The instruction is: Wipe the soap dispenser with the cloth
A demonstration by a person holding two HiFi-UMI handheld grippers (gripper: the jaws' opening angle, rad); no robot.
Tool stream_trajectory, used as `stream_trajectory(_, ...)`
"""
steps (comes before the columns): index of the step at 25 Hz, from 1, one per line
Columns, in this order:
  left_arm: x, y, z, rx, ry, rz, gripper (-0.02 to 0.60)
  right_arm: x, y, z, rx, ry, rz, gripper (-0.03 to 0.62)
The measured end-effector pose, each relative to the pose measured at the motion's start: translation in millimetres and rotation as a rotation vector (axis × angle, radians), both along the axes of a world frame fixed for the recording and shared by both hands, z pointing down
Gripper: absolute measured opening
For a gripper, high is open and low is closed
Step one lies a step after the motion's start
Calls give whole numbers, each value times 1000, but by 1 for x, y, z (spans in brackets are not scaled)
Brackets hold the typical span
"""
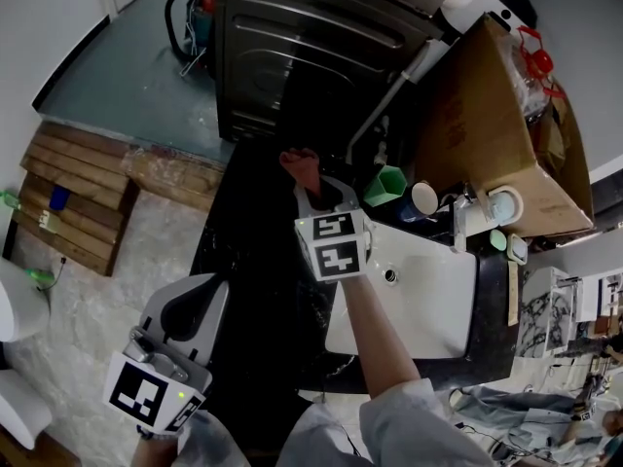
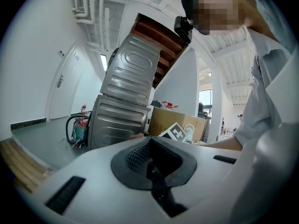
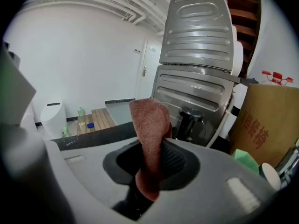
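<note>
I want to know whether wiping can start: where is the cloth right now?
The reddish cloth is clamped in the right gripper, sticking up from its jaws. In the head view it sits above the dark counter, left of the green cup.

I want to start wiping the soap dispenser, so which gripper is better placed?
Likely right: the right gripper is shut on the cloth, facing the soap dispenser; the left gripper is shut, empty, over the floor.
</note>
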State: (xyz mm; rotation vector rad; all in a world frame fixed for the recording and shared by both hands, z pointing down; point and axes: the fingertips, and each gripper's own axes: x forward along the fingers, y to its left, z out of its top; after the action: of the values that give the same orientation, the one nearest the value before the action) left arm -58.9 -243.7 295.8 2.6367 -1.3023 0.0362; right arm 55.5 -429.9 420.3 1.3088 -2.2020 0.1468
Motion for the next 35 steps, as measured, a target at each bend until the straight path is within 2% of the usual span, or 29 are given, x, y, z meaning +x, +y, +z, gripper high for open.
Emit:
stream_trajectory(6,-3,-2,-2,5,3,-3,3,11,9,9,-30,-7,28,77)
stream_trajectory(17,6,4,-3,11,9,32,3,62,17,10,-31,-24,176,77)
stream_trajectory(21,8,6,-4,17,10,49,3,79,21,1,-1,-47,236,77)
stream_trajectory(25,9,9,-6,20,12,70,3,91,32,-19,41,-157,295,77)
stream_trajectory(35,17,13,-23,61,25,142,3,100,85,-97,209,-287,357,77)
